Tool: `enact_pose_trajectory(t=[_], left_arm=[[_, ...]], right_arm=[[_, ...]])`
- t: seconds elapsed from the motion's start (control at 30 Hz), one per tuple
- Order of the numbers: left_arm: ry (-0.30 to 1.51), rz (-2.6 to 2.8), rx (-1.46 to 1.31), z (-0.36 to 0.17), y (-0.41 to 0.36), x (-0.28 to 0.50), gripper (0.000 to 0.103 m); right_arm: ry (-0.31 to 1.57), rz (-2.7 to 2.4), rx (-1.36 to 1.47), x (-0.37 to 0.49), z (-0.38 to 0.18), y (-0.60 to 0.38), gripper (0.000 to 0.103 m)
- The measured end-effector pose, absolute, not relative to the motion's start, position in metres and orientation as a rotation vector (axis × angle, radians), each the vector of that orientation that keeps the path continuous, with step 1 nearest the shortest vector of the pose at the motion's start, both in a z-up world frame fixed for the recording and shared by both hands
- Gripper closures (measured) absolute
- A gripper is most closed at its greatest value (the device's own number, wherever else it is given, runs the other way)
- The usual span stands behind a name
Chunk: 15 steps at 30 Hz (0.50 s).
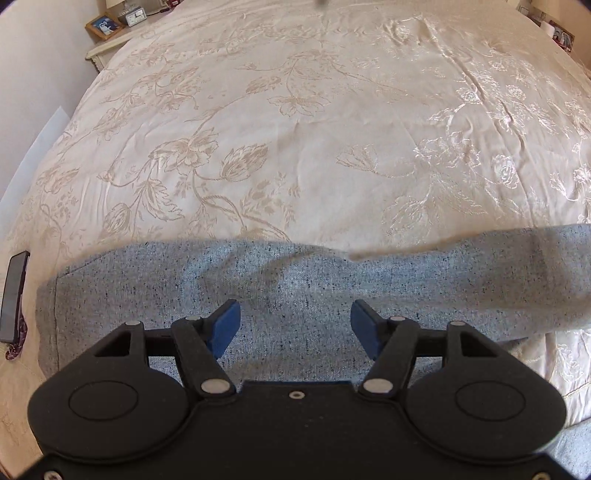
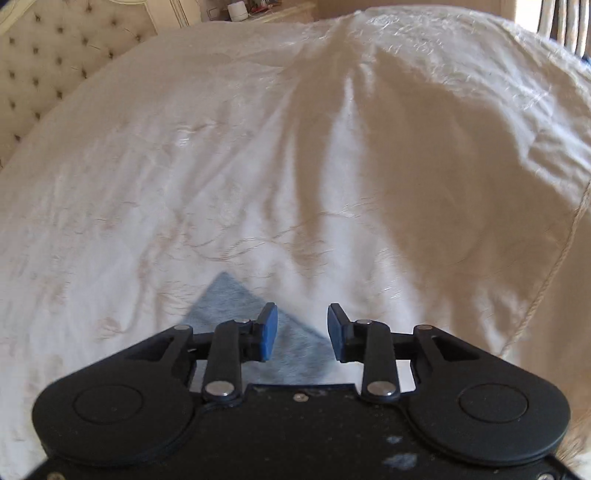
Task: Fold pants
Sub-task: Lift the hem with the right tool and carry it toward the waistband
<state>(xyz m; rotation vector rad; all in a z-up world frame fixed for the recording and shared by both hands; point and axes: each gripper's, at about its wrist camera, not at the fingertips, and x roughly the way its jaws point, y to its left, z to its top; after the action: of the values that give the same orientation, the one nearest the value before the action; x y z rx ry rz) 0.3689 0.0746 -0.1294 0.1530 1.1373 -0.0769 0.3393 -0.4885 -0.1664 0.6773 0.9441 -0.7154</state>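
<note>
Both tools, left [image 1: 295, 328] and right [image 2: 302, 332], tilt down, seemingly empty, over pants [image 1: 295, 280].

The grey pants [image 1: 295, 280] run off the right edge.

The bed [image 1: 295, 110] lies open beyond the grey pants [image 1: 295, 280]: a broad stretch of floral bedspread [image 1: 332, 155] with nothing standing on it. At the bed's left edge a dark phone [image 1: 14, 295] lies just beside the pants' end. Far off, a nightstand [image 1: 110, 40] with a photo frame [image 1: 104, 25] and a clock [image 1: 135, 17] borders the bed. In the right wrist view, a raised fold of bedspread [image 2: 424, 166] rises ahead, and a tufted headboard [image 2: 55, 55] closes the far left.
</note>
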Motion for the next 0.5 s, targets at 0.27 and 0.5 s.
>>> enact_pose_trajectory(t=[0.27, 0.5], left_arm=[[1.144, 0.024, 0.122, -0.125, 0.100, 0.386, 0.036], [1.170, 0.112, 0.099, -0.129, 0.140, 0.409, 0.036]], right_arm=[[1.019, -0.728, 0.731, 0.453, -0.190, -0.447, 0.069], [1.253, -0.906, 0.471, 0.493, -0.245, -0.425, 0.079]])
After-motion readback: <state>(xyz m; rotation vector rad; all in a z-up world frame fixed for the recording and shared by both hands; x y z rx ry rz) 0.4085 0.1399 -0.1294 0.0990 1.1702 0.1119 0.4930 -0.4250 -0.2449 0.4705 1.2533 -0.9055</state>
